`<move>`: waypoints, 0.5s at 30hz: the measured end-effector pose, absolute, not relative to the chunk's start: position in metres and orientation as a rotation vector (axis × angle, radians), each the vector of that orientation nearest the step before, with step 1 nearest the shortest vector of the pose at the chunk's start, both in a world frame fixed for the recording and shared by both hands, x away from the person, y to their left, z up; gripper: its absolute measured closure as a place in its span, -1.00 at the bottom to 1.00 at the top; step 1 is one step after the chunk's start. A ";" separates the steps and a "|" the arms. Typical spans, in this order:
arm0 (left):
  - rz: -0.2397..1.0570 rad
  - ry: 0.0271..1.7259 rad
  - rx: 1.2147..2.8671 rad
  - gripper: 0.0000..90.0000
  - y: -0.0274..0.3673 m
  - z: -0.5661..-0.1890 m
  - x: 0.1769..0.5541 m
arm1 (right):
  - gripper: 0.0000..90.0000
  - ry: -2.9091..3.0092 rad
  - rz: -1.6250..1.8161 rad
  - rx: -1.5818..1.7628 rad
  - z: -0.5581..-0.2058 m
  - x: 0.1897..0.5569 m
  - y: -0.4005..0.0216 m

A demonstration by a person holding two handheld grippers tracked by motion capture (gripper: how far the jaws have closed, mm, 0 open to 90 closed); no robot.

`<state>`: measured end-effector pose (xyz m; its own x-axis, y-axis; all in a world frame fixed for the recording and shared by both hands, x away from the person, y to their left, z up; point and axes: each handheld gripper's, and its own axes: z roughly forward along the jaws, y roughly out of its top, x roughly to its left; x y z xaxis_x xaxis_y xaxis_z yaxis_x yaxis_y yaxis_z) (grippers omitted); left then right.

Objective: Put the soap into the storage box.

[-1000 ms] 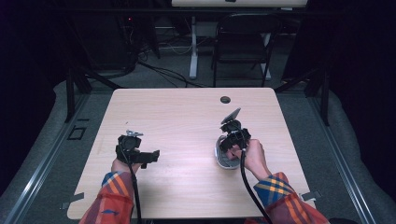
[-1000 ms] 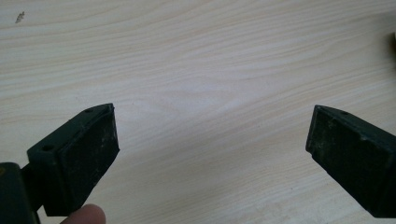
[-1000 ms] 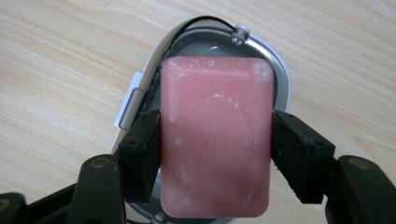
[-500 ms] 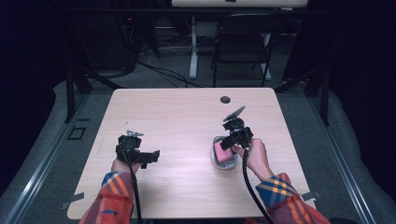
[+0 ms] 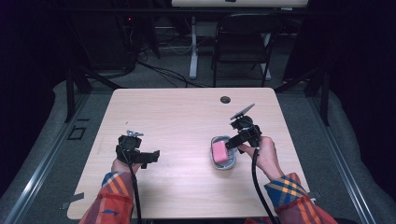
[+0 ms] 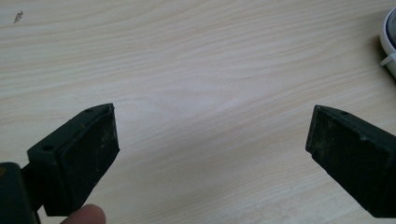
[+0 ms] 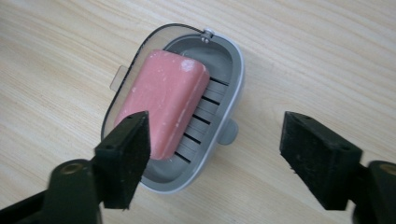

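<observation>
A pink soap bar (image 7: 163, 100) lies slanted in a grey slatted soap dish (image 7: 224, 140), whose clear lid (image 7: 122, 77) hangs open to one side. My right gripper (image 7: 217, 135) hovers just above the dish. Its jaws have just been opening and now stand apart, with no pad touching the soap. In the high view the soap (image 5: 219, 151) and dish (image 5: 225, 164) sit at the table's right middle, with the right gripper (image 5: 232, 143) beside them. My left gripper (image 5: 150, 157) rests at the left, its jaws (image 6: 210, 135) wide apart over bare wood.
The wooden table (image 5: 187, 116) has a dark cable hole (image 5: 225, 99) near its far edge. A folding chair (image 5: 243, 42) and desk legs stand behind it. The dish's white rim (image 6: 390, 42) shows at the right edge of the left gripper view.
The right gripper has let go of the soap, opened, and lifted back toward the right, uncovering the pink bar in the dish. The left gripper has stayed put.
</observation>
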<state>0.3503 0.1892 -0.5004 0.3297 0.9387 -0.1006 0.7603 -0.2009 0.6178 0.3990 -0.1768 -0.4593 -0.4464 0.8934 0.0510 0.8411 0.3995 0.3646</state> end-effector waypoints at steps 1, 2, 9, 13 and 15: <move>0.402 1.487 2.022 -0.95 0.189 -0.500 0.350 | -0.53 2.497 0.513 1.560 -0.459 0.399 -0.177; 0.404 1.485 2.023 -0.95 0.189 -0.500 0.350 | -0.55 2.506 0.508 1.557 -0.458 0.399 -0.179; 0.403 1.487 2.023 -0.95 0.189 -0.500 0.350 | -0.67 2.506 0.511 1.535 -0.454 0.393 -0.198; 0.403 1.487 2.024 -0.95 0.189 -0.500 0.350 | -0.70 2.498 0.505 1.543 -0.453 0.390 -0.209; 0.404 1.486 2.021 -0.95 0.189 -0.501 0.351 | -0.72 2.488 0.501 1.558 -0.452 0.388 -0.218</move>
